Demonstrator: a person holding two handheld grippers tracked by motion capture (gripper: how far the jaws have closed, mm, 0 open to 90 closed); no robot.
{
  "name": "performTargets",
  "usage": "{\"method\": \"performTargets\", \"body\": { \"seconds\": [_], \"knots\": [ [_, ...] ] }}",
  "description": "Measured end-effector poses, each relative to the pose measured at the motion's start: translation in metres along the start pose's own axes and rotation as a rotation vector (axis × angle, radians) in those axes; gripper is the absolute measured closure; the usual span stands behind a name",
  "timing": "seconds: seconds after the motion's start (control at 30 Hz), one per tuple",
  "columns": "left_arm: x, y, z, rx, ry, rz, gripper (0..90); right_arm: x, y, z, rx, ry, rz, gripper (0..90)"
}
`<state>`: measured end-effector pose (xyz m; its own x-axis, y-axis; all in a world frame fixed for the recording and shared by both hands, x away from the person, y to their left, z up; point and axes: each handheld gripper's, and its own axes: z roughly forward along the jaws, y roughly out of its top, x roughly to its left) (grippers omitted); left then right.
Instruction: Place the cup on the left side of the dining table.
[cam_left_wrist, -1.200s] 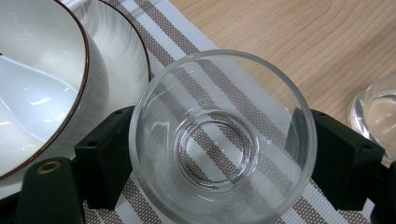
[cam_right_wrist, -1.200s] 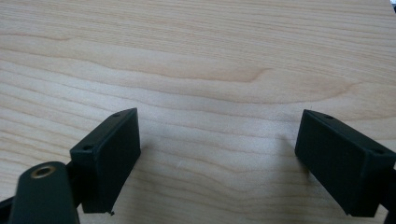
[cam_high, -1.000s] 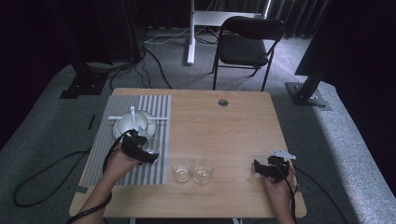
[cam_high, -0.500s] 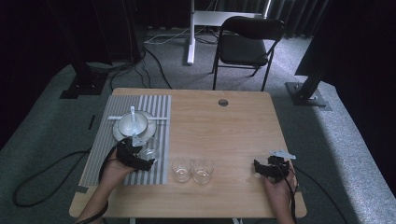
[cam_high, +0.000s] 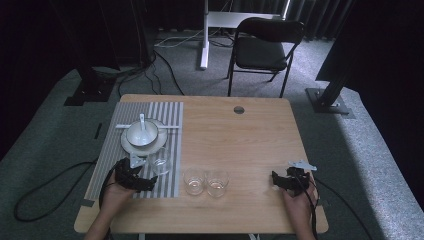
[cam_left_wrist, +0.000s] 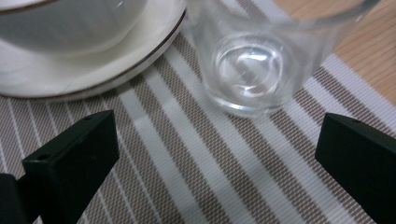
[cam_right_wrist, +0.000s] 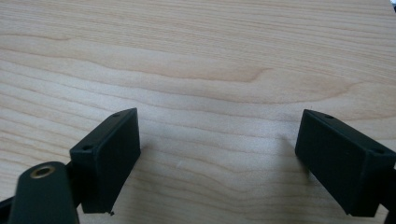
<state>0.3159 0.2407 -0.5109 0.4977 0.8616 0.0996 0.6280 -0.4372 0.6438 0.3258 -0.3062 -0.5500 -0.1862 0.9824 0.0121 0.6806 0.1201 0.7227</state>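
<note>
A clear empty glass (cam_high: 161, 159) stands on the striped placemat (cam_high: 107, 165), just in front of a white bowl on a saucer (cam_high: 142, 135) with a spoon in it. My left gripper (cam_high: 145, 181) is open, a short way in front of that glass. In the left gripper view the glass (cam_left_wrist: 252, 60) stands beyond the gripper (cam_left_wrist: 215, 158), apart from both jaws, with the saucer (cam_left_wrist: 93, 70) to its left. Two more clear glasses (cam_high: 194, 181) (cam_high: 217, 182) stand side by side on the wood. My right gripper (cam_high: 277, 181) (cam_right_wrist: 219, 158) is open over bare wood at the front right.
The wooden table (cam_high: 240, 145) has a round cable hole (cam_high: 239, 109) near its far edge. A black chair (cam_high: 267, 47) and stand bases are on the floor beyond it. Cables trail from both grippers off the near edge.
My left gripper has drawn back toward the front edge, away from the bowl, and the glass now stands free on the placemat. The right gripper has not moved.
</note>
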Motion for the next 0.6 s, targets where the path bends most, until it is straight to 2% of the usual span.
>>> {"method": "performTargets", "body": {
  "seconds": [0.17, 0.27, 0.3, 0.47, 0.5, 0.53, 0.6],
  "knots": [
    [0.004, -0.012, -0.002, -0.008, 0.020, -0.015, 0.2, 0.000, 0.000, 0.000, 0.000, 0.000, 0.000, 13.5],
    [0.007, -0.019, -0.002, -0.004, 0.021, -0.040, 0.2, 0.000, 0.000, 0.000, 0.000, 0.000, 0.000, 13.5],
    [0.008, -0.023, -0.004, -0.021, 0.036, -0.056, 0.2, 0.000, 0.000, 0.000, 0.000, 0.000, 0.000, 13.5],
    [0.014, -0.034, -0.007, -0.029, 0.064, -0.095, 0.2, 0.000, 0.000, 0.000, 0.000, 0.000, 0.000, 13.5],
    [0.016, -0.038, -0.008, -0.026, 0.091, -0.100, 0.2, 0.000, 0.000, 0.000, 0.000, 0.000, 0.000, 13.5],
    [0.017, -0.040, -0.009, -0.029, 0.097, -0.108, 0.2, 0.000, 0.000, 0.000, 0.000, 0.000, 0.000, 13.5],
    [0.020, -0.046, -0.010, -0.039, 0.113, -0.144, 0.2, 0.000, 0.000, 0.000, 0.000, 0.000, 0.000, 13.5]
  ]
}}
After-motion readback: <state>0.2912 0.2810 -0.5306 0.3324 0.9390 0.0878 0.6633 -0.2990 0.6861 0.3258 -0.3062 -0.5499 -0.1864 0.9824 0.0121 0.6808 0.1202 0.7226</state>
